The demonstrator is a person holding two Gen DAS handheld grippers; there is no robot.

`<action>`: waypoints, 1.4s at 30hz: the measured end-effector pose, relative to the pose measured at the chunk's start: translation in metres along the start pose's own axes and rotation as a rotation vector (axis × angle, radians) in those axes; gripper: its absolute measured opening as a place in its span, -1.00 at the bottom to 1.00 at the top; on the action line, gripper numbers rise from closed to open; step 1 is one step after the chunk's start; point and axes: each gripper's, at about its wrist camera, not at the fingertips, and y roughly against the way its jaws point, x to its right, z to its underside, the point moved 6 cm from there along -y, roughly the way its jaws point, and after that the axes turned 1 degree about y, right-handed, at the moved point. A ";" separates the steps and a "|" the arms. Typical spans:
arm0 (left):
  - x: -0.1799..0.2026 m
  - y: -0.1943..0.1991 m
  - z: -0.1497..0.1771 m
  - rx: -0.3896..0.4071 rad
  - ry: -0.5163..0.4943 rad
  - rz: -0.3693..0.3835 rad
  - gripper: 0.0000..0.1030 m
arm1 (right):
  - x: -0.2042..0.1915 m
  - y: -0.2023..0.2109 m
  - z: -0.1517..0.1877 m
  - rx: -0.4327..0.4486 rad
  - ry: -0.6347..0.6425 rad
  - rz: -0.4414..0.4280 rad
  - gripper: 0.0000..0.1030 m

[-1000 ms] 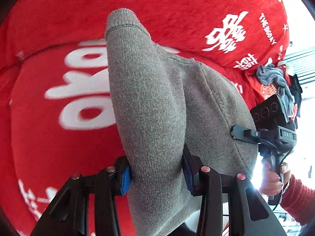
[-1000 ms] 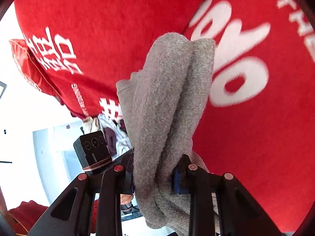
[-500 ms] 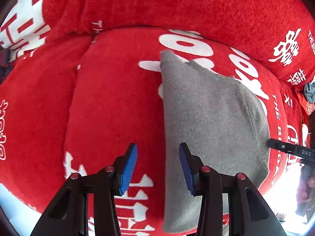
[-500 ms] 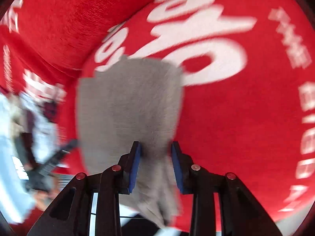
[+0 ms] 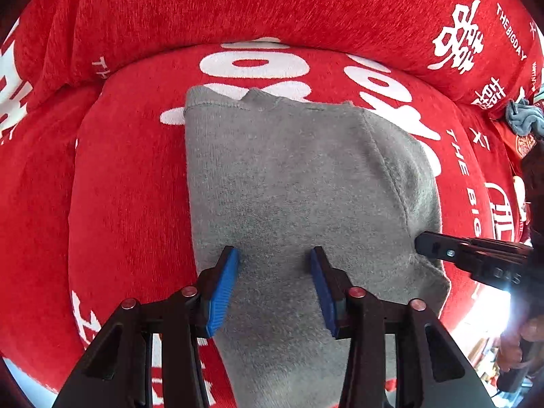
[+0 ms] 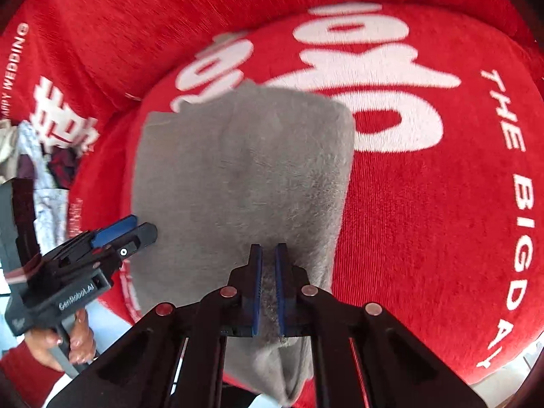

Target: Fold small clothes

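Knit of the grey garment [image 5: 292, 183], lying flat on the red cushion [image 5: 129, 183], looks soft, light and floppy, so while my left gripper [image 5: 273, 287] stands open above it, my right gripper [image 6: 268, 289] pinches its near hem, the best hold.

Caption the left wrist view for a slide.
Open left hand-held gripper over grey garment spread on red cushion.
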 end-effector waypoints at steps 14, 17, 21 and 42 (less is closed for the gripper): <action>-0.003 0.030 0.017 -0.091 0.043 -0.090 -0.09 | 0.016 0.029 0.016 -0.054 -0.104 0.048 -0.90; 0.000 0.046 0.026 -0.101 0.054 -0.105 -0.09 | 0.015 0.041 0.024 -0.069 -0.116 0.060 -0.90; 0.004 0.069 0.037 -0.110 0.060 -0.133 0.37 | 0.007 0.062 0.033 -0.070 -0.114 0.071 -0.89; 0.005 0.153 0.050 -0.053 0.071 -0.212 0.99 | -0.067 0.142 0.057 0.053 0.001 0.165 0.70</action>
